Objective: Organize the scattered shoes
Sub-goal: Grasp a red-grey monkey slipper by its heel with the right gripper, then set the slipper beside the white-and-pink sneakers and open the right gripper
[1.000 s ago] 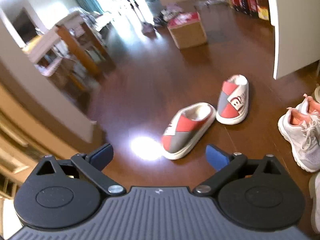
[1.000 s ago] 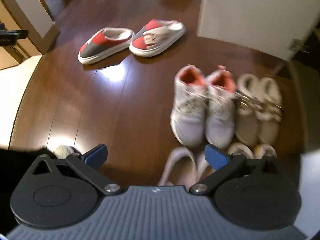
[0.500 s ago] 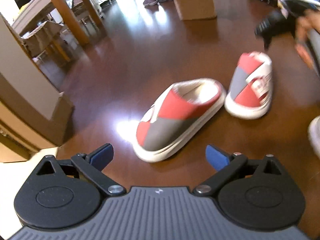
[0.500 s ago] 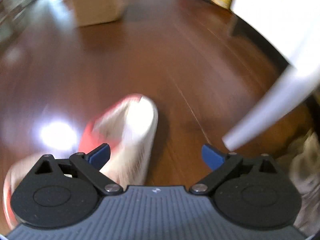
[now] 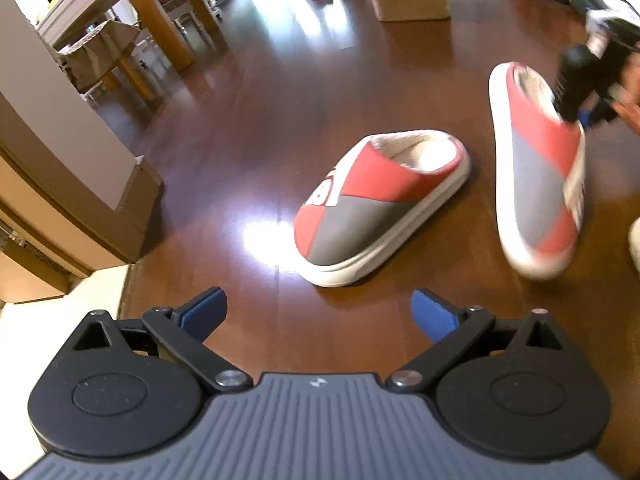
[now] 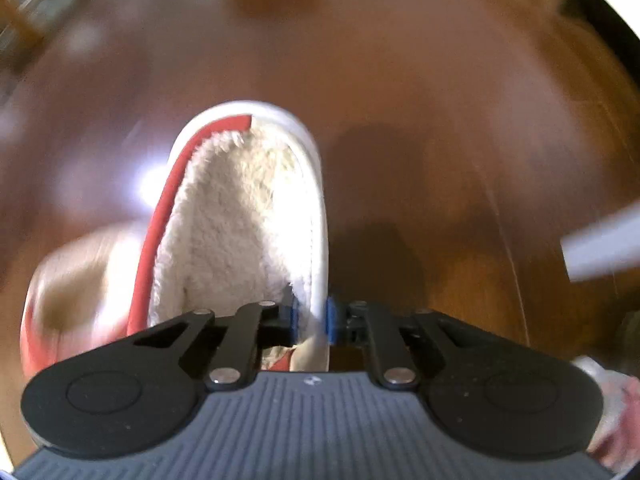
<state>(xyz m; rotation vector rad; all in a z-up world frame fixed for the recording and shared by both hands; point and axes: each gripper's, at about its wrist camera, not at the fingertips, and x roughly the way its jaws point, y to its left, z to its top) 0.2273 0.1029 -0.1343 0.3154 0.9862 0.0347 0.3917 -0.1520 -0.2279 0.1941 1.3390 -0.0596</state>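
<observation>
The right claw [image 6: 311, 318] has now clamped one slipper's [image 6: 244, 216] rim; left claw [image 5: 318, 312] gapes wide.

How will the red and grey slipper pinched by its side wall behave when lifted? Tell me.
The slipper probably hangs and swings, since the right gripper grips only its thin wall. Its thick white sole looks foamy, so likely light. The fleece lining may compress, loosening the pinch.

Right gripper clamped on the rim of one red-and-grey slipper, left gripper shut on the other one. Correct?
Not quite. The left gripper is open and holds nothing: in the left wrist view its blue fingers stand wide apart, short of the second slipper, which lies flat on the wooden floor. The right gripper is indeed clamped on the rim of the first slipper.
</observation>
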